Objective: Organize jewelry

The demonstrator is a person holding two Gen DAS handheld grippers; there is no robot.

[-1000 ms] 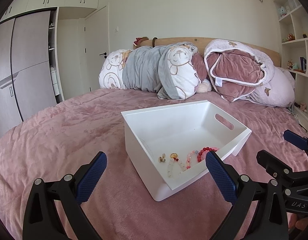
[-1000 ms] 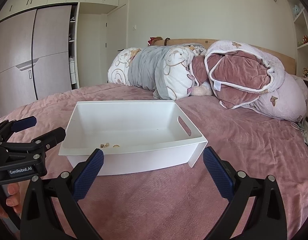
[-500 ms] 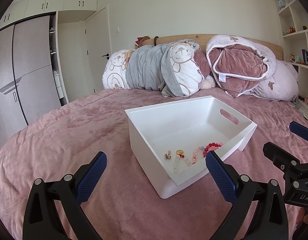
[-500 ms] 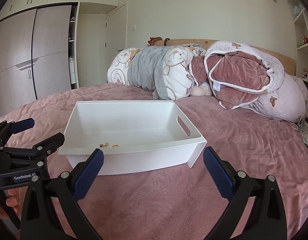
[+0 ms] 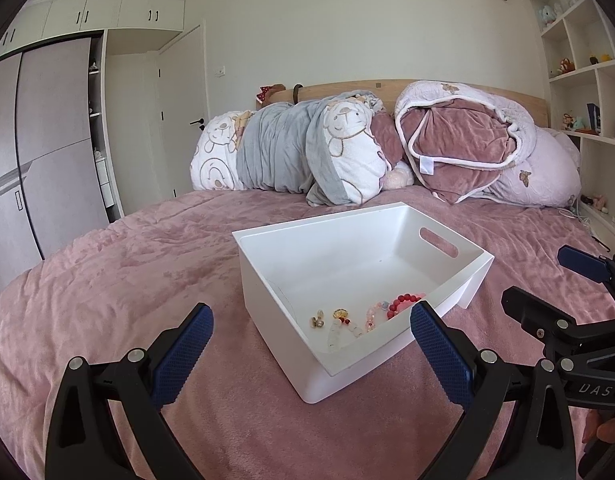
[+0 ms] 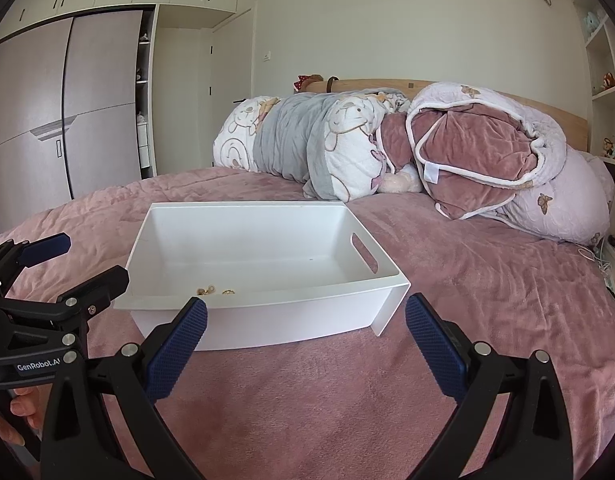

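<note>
Peering into the white bin [image 5: 267, 280] — only left view shows red beads [image 5: 401, 304].

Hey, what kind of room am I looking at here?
Most likely a bedroom: a bed with a pink blanket and rolled quilts against a wooden headboard, plus a tall wardrobe.

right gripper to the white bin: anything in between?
Nothing but bare pink bedspread between the right gripper and the white bin's near wall, in the right wrist view. Fingers open, holding nothing.
</note>
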